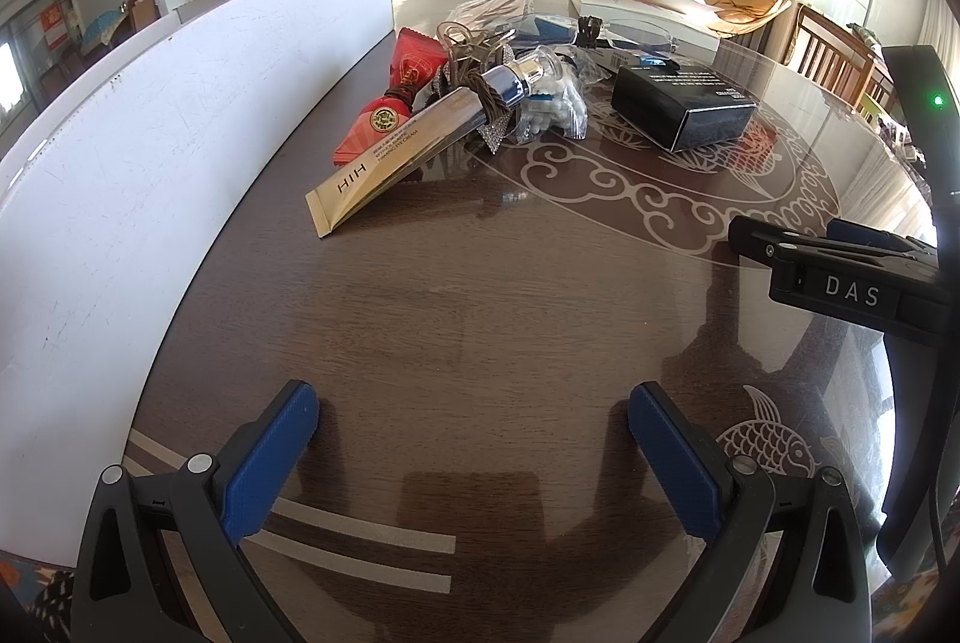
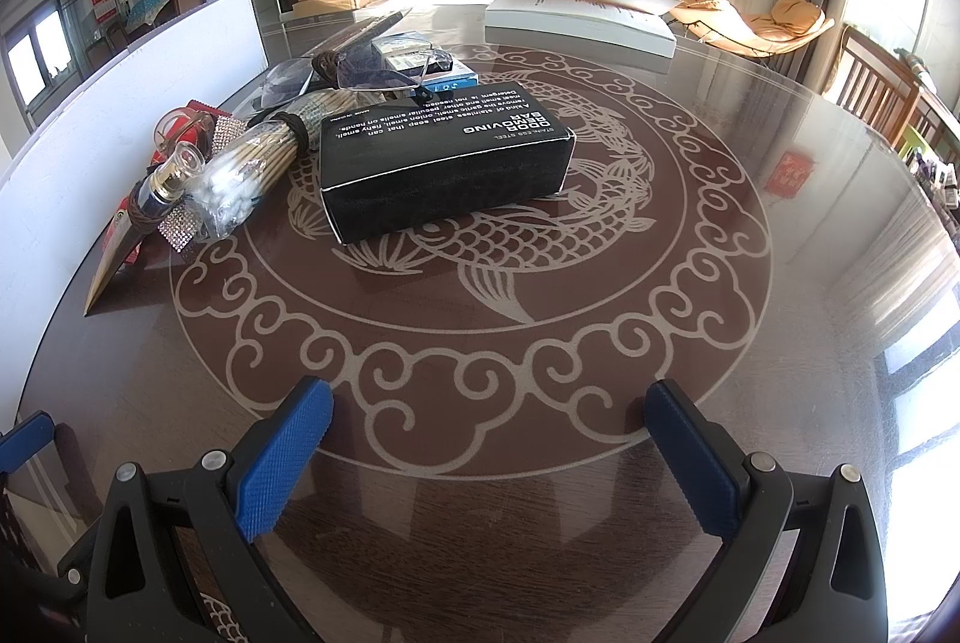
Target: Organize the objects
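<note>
Left hand-held gripper [image 1: 474, 454]: wide, empty. Right hand-held gripper [image 2: 489, 454]: wide, empty. Ahead of both on table [image 2: 780, 283]: black box [image 2: 444, 169], gold tube [image 1: 390, 163] propped in tangled pile. Risk: lifting tube likely drags cord-bound neighbours.

My left gripper [image 1: 474, 433] hovers low with its two blue-padded fingers [image 1: 270, 463] spread wide, nothing between them. My right gripper [image 2: 489, 433] sits level too, blue fingers [image 2: 288, 457] equally far apart and empty. From the left camera, the right gripper's black body shows at the right edge.
</note>
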